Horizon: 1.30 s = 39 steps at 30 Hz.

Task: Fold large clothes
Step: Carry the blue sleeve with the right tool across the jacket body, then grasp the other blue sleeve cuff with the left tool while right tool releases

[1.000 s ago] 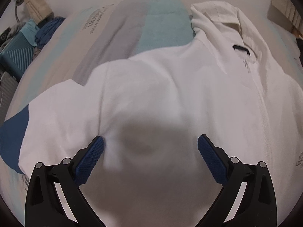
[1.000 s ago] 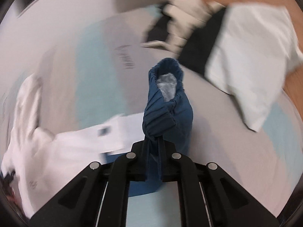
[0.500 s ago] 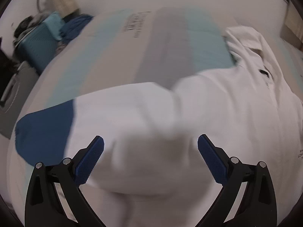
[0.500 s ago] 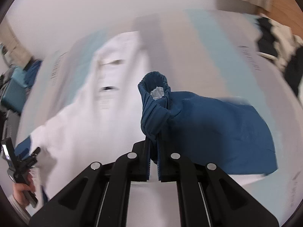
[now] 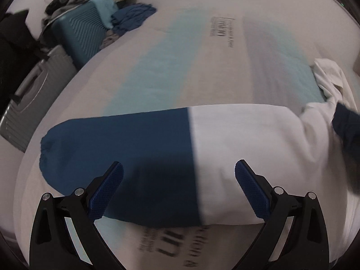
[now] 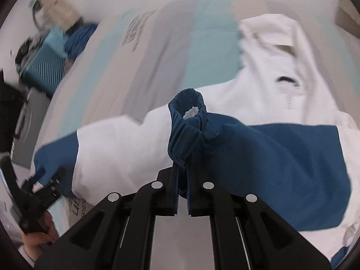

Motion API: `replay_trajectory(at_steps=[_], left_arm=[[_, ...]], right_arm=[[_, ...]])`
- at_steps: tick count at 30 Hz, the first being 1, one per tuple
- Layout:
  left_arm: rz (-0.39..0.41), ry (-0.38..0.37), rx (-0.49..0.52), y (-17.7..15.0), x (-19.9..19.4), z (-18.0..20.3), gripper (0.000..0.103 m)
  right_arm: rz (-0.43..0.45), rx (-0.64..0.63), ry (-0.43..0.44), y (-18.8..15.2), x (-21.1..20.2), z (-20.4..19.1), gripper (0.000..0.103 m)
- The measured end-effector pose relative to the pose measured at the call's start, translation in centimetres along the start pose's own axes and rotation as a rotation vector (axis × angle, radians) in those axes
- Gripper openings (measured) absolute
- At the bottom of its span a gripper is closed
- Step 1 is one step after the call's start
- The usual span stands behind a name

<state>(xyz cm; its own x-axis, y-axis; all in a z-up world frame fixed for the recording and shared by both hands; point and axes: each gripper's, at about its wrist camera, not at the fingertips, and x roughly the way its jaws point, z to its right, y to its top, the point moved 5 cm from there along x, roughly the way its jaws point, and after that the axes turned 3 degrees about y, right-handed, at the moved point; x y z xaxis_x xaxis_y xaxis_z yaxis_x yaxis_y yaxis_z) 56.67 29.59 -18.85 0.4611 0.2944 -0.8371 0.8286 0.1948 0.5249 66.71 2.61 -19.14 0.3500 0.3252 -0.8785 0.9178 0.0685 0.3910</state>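
Observation:
A white jacket [image 6: 276, 94] with blue lower sleeves lies spread on the bed. My right gripper [image 6: 182, 168] is shut on the blue cuff [image 6: 186, 117] of its right sleeve [image 6: 270, 157], which drapes across the jacket's white body. My left gripper [image 5: 178, 175] is open and empty, hovering just above the left sleeve [image 5: 126, 148], which lies flat, blue towards the cuff and white towards the shoulder [image 5: 243, 135]. The left gripper also shows at the left edge of the right wrist view [image 6: 40, 180].
The bed sheet [image 5: 157, 67] has pale blue, grey and beige stripes with printed text. A teal suitcase [image 5: 83, 29], a grey suitcase [image 5: 29, 94] and a pile of blue clothes [image 5: 132, 15] stand beyond the bed's left edge.
My right gripper has carried the blue cuff from the side over the jacket's body. My left gripper has swung left from the jacket's body to the left sleeve, staying open.

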Motion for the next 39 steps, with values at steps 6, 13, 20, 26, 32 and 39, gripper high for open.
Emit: replay_trajectory(at_steps=[6, 13, 20, 26, 32, 39], left_arm=[[-0.004, 0.015, -0.048, 0.4, 1.0, -5.3, 0.097], [-0.037, 0.058, -0.116, -0.7, 3.1, -12.1, 0.097], [-0.056, 0.118, -0.178, -2.5, 3.2, -18.4, 0.097], [-0.072, 0.121, -0.229, -3.8, 3.7, -22.5, 0.097], [-0.134, -0.002, -0.291, -4.6, 6.2, -25.3, 0.092], [-0.183, -0.167, -0.417, -4.8, 8.2, -27.9, 0.069]], right_arm=[[-0.065, -0.053, -0.054, -1.4, 4.3, -3.7, 0.005], [-0.108, -0.157, -0.144, -3.4, 8.1, -5.1, 0.008], [-0.064, -0.25, -0.105, -4.7, 7.9, -8.5, 0.066], [-0.051, -0.265, -0.02, -5.6, 6.2, -9.8, 0.068], [-0.035, -0.239, -0.009, -5.9, 3.6, -7.9, 0.068], [-0.054, -0.235, -0.03, -6.6, 1.8, -5.3, 0.068]])
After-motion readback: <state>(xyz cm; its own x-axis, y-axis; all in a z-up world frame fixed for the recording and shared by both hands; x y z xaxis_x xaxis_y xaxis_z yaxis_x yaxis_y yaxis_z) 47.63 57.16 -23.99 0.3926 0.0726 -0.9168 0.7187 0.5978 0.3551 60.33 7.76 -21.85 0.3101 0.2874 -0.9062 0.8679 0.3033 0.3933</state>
